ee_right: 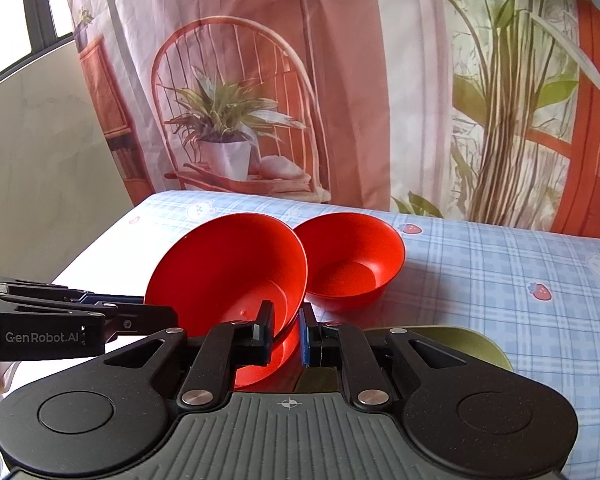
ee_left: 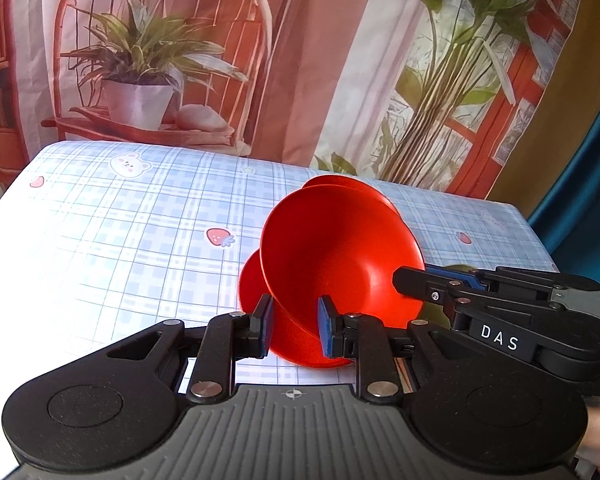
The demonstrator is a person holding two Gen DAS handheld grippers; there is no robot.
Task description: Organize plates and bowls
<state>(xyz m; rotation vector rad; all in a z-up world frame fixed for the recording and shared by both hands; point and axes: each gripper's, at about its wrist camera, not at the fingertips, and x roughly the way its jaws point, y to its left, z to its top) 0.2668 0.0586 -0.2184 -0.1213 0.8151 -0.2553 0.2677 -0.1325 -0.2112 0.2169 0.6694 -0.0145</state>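
L gripper & R gripper both clamped on rim of same red bowl, tilted, held above checked cloth. 2nd red bowl sits upright on cloth just behind.

Counted two red bowls: the tilted bowl, near and left, and the upright bowl, farther and to the right. Counted one olive-green dish, near right and partly hidden, so could not tell plate from bowl. Counted two grippers, the left gripper and the right gripper, with two fingers on each. Counted one table under one blue checked cloth. Made out three strawberry prints on that cloth in each wrist view; could not tell how many were the same ones.
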